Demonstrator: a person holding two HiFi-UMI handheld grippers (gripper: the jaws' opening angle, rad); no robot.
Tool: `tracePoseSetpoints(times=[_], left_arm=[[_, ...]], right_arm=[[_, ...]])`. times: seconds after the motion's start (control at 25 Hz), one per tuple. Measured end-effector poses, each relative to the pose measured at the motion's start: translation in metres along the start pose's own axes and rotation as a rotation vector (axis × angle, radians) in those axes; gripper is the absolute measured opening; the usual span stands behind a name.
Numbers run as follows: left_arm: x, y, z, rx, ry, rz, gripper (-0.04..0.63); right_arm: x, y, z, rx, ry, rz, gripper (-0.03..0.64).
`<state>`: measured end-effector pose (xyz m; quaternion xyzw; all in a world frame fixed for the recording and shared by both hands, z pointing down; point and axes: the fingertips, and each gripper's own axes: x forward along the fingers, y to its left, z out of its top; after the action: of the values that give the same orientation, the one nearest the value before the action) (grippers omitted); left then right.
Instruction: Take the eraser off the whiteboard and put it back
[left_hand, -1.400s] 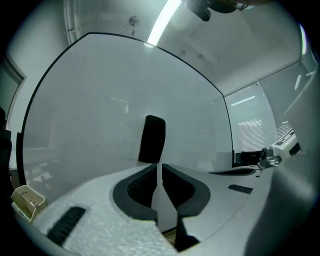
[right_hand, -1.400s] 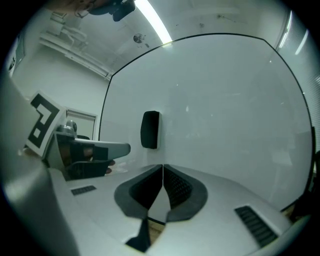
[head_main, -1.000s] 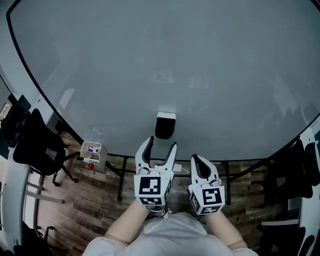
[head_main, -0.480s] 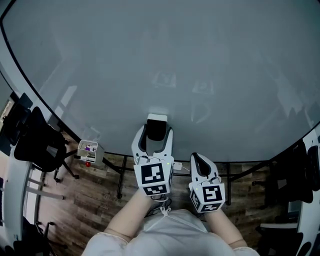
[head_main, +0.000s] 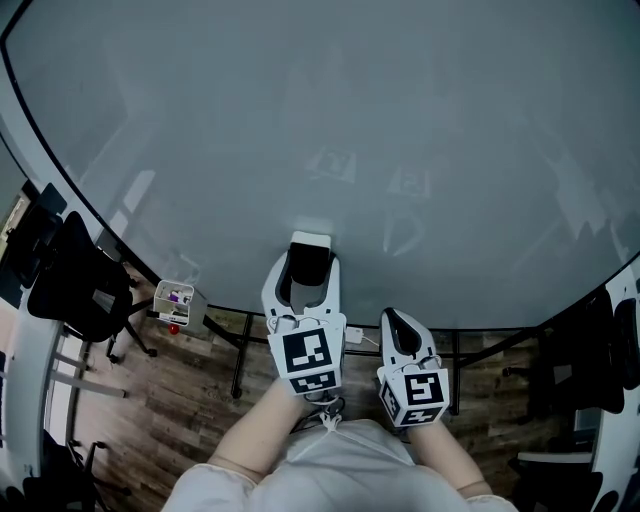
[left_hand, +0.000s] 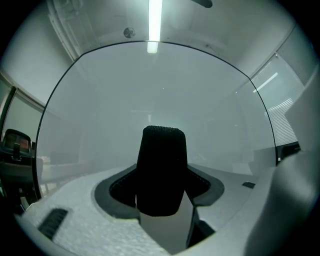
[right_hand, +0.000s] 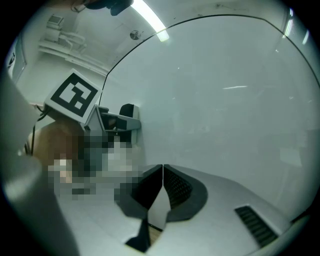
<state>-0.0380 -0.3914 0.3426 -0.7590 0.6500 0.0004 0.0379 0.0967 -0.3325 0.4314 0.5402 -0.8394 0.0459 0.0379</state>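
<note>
Flanking whiteboard (head_main: 320, 120) and eraser (head_main: 310, 260): office chairs (head_main: 78, 292).

Brown wood-plank floor (head_main: 190, 400) below; black office chair (head_main: 75, 290) at left edge; more dark seats (head_main: 590, 350) at right edge; small white box (head_main: 178, 300) holding purple and red bits, just beside left chair; white ceiling (left_hand: 100, 20) overhead; long strip light (left_hand: 154, 22) lit

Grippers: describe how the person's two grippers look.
The left gripper and right gripper have white curved jaws with dark pads; each carries a white cube with black square markers. The left gripper's jaws have just been closing, eraser between them. The person wears a light top.
</note>
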Motion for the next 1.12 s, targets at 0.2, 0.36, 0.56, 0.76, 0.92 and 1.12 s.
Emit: tracePoseSetpoints(times=[0.2, 0.36, 0.56, 0.76, 0.92, 1.12], left_arm=[[-0.002, 0.001, 0.002, -0.026, 0.002, -0.021, 0.268], [-0.01, 0.003, 0.011, -0.04, -0.012, -0.035, 0.265], [-0.023, 0.005, 0.01, -0.026, -0.007, -0.056, 0.267], [-0.039, 0.006, -0.023, -0.04, 0.052, -0.087, 0.267], [-0.053, -0.001, -0.061, -0.021, 0.112, -0.146, 0.267], [-0.073, -0.009, -0.094, 0.051, 0.157, -0.173, 0.267]], right_arm=[[-0.004, 0.0, 0.0, 0.002, -0.001, -0.001, 0.028], [-0.008, 0.004, 0.001, 0.026, -0.011, -0.004, 0.028], [-0.009, 0.014, 0.0, 0.035, -0.015, 0.0, 0.029], [-0.013, 0.019, 0.0, 0.021, -0.024, -0.027, 0.028], [-0.012, 0.022, -0.006, 0.019, -0.01, -0.04, 0.028], [-0.015, 0.02, -0.015, 0.021, 0.006, -0.069, 0.028]])
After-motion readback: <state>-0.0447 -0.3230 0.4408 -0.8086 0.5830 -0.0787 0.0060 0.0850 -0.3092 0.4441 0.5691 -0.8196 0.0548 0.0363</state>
